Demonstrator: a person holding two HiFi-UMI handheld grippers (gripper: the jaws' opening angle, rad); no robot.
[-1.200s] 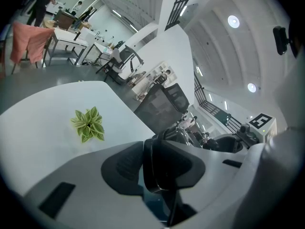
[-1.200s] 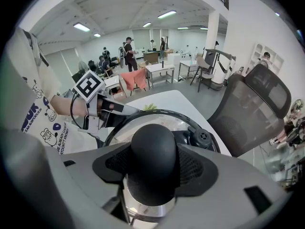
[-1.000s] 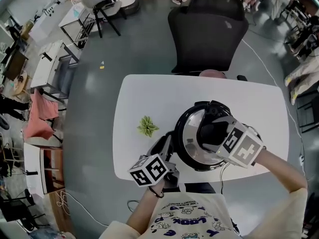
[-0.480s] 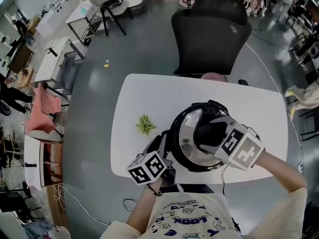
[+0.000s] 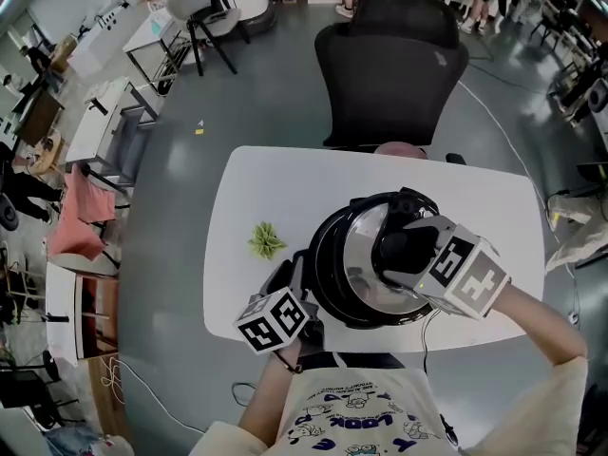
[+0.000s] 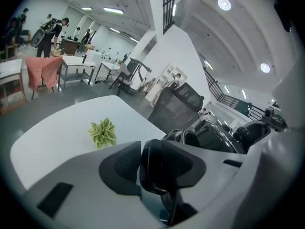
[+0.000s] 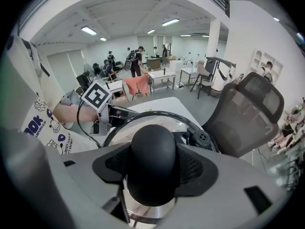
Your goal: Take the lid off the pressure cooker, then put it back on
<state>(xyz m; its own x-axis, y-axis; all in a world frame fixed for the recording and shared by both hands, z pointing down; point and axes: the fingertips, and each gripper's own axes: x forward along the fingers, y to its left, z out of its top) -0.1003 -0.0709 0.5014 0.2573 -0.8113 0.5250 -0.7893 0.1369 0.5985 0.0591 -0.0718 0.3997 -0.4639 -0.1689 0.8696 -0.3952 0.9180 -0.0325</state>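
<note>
The black pressure cooker (image 5: 321, 255) stands on the white table (image 5: 285, 183), right of centre. Its shiny lid (image 5: 359, 266) carries a round black knob (image 7: 152, 163). My right gripper (image 5: 407, 252) comes down on it from the right and is shut on the knob, one pad on each side (image 7: 152, 168). The lid looks raised slightly off the pot, but I cannot make out a gap. My left gripper (image 5: 298, 279) is at the cooker's near left side. It is shut on the cooker's black side handle (image 6: 159, 163), which fills the space between the pads.
A small green leafy ornament (image 5: 267, 240) lies on the table left of the cooker, also in the left gripper view (image 6: 102, 132). A black office chair (image 5: 389, 60) stands behind the table. A black cord (image 5: 427, 329) hangs off the near edge.
The right gripper has risen a little with the lid knob in it. The left gripper stays on the side handle. The head view has shifted slightly.
</note>
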